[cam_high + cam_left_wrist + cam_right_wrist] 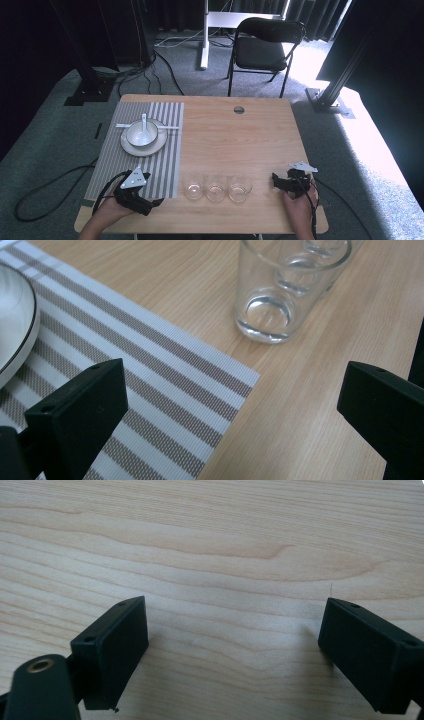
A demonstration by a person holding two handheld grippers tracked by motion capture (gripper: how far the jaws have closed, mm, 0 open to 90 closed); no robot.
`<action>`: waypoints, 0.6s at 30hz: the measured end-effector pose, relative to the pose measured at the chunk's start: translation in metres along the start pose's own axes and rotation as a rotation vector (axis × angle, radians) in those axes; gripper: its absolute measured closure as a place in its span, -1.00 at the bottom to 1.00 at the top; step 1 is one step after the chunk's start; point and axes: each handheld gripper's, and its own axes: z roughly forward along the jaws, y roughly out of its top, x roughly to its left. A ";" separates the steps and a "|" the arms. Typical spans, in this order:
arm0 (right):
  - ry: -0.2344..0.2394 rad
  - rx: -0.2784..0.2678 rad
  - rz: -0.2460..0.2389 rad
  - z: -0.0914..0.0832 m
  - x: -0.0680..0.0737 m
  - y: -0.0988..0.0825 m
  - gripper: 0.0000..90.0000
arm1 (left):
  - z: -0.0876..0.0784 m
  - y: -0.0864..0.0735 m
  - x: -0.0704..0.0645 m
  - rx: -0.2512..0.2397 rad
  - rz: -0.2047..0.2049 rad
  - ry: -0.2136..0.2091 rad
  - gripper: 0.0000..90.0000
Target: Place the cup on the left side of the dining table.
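Lower left of frame: left hand-held gripper (156, 202) jaws wide apart, empty, over striped placemat (150, 165); lower centre, three clear glasses (216, 188) in a row on counter (240, 140), likely light, slippery, fragile, best grasped mid-wall; lower right, right hand-held gripper (274, 179) likewise spread, empty.

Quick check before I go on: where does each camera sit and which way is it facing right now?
High view: above the near edge, facing forward and down on the table; both hands and tongs enter at the bottom.
Left gripper view: on the left tongs, facing the placemat corner and nearest glass.
Right gripper view: on the right tongs, facing bare tabletop.
Shared: high and left views both show the glasses and placemat.
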 end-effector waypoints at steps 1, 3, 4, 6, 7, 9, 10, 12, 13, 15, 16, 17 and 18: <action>0.000 0.000 0.000 0.000 0.000 0.000 -0.73 | 0.001 0.002 0.000 0.001 0.002 0.005 -1.00; 0.000 0.000 0.000 0.000 0.000 0.000 -0.73 | 0.002 0.005 -0.001 -0.002 0.006 -0.005 -0.99; 0.000 0.000 0.000 0.000 0.000 0.000 -0.73 | 0.002 0.005 -0.001 -0.002 0.006 -0.005 -0.99; 0.000 0.000 0.000 0.000 0.000 0.000 -0.73 | 0.003 0.011 -0.003 0.002 0.017 -0.005 -0.99; 0.000 0.000 0.000 0.000 0.000 0.000 -0.73 | 0.004 0.012 -0.003 0.002 0.014 -0.012 -0.99; 0.000 0.000 0.000 0.000 0.000 0.000 -0.73 | 0.004 0.014 -0.003 0.004 0.023 -0.014 -0.99; 0.000 0.000 0.000 0.000 0.000 0.000 -0.73 | 0.004 0.015 -0.004 0.004 0.030 -0.008 -0.99; 0.000 0.000 0.000 0.000 0.000 0.000 -0.73 | 0.005 0.020 -0.005 -0.004 0.035 -0.013 -0.99; 0.000 0.000 0.000 0.000 0.000 0.000 -0.73 | 0.005 0.020 -0.005 -0.004 0.035 -0.013 -0.99; 0.000 0.000 0.000 0.000 0.000 0.000 -0.73 | 0.007 0.024 -0.007 -0.004 0.044 -0.019 -0.99; 0.000 0.000 0.000 0.000 0.000 0.000 -0.73 | 0.009 0.027 -0.009 0.001 0.057 -0.031 -0.99; 0.000 0.000 0.000 0.000 0.000 0.000 -0.73 | 0.009 0.027 -0.009 0.001 0.057 -0.031 -0.99; 0.000 0.000 0.000 0.000 0.000 0.000 -0.73 | 0.011 0.029 -0.011 0.001 0.061 -0.029 -0.99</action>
